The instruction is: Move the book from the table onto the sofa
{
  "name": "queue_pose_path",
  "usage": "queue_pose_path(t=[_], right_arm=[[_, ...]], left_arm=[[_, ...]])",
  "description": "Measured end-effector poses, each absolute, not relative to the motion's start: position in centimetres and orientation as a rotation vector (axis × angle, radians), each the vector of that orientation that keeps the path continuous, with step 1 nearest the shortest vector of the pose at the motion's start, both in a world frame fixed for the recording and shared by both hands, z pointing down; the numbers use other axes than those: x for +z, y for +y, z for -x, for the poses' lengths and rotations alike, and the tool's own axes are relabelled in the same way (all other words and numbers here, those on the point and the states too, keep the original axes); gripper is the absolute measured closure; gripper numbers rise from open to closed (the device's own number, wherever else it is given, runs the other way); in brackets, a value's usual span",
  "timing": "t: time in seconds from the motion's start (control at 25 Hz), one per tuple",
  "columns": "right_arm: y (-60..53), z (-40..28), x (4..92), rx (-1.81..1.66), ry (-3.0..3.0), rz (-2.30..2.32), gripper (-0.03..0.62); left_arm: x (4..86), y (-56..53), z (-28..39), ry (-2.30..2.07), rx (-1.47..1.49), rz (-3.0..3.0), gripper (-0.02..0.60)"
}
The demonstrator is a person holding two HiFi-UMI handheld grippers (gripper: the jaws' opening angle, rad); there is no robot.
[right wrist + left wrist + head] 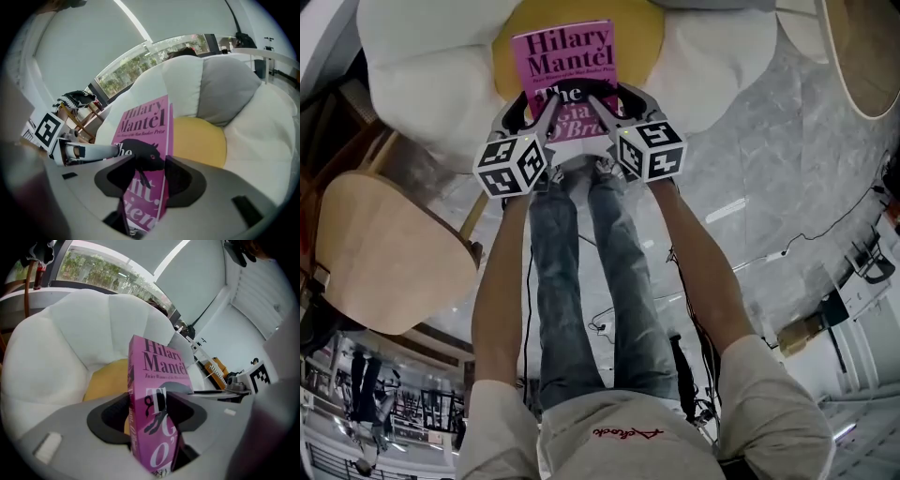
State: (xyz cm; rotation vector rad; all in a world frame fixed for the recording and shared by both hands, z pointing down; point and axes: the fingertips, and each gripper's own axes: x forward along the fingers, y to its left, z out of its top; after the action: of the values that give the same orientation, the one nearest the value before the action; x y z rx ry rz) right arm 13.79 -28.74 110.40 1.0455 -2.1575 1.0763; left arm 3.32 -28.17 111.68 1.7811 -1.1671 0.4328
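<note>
The pink Hilary Mantel book point(565, 64) is off the table and held at 12 o'clock in the head view, out beyond the person's jeans-clad legs point(581, 281), cover up and title reading upright. The left gripper point(540, 111) reaches onto the book's near end from 7 o'clock and the right gripper point(604, 105) from 5 o'clock, the two forming a V over the lower half of the cover. In the left gripper view the book stands edge-on between the jaws, one dark pad pressed to the cover and the other to the back, so this gripper is clamped on it. The right gripper view shows the same hold, with a pad on each face of the book near its long edge. Beneath the book lies the round yellow seat cushion point(642, 37) of a white, petal-backed sofa point(417, 89), whose puffy lobes spread from 9 to 2 o'clock around the cushion. Whether the book touches the cushion cannot be made out. A pale wooden chair point(384, 253) stands at 8 o'clock on the marbled floor point(787, 159).
</note>
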Motion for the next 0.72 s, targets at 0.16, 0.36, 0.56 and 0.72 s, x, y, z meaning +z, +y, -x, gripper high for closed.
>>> queue_pose_path(t=[0.16,0.36,0.56,0.72], right_arm=[[-28.9,-14.0,112.3,1.090,-2.134,-1.036,0.390],[-29.0,-13.6,114.5,1.093,-2.120,-1.018,0.390],[-29.2,-14.0,116.8,1.111,-2.099,-1.013,0.390],[-29.0,-13.8,117.5,1.116,-2.088,-0.997,0.390]], left_arm=[[113.5,-28.3,-3.6,-1.170,0.448,-1.757,0.327],[115.9,-28.2,-3.2,-1.169,0.447,-1.728,0.327],[118.1,-28.5,-3.6,-1.146,0.467,-1.717,0.327],[118.8,-28.5,-3.3,-1.142,0.492,-1.716,0.331]])
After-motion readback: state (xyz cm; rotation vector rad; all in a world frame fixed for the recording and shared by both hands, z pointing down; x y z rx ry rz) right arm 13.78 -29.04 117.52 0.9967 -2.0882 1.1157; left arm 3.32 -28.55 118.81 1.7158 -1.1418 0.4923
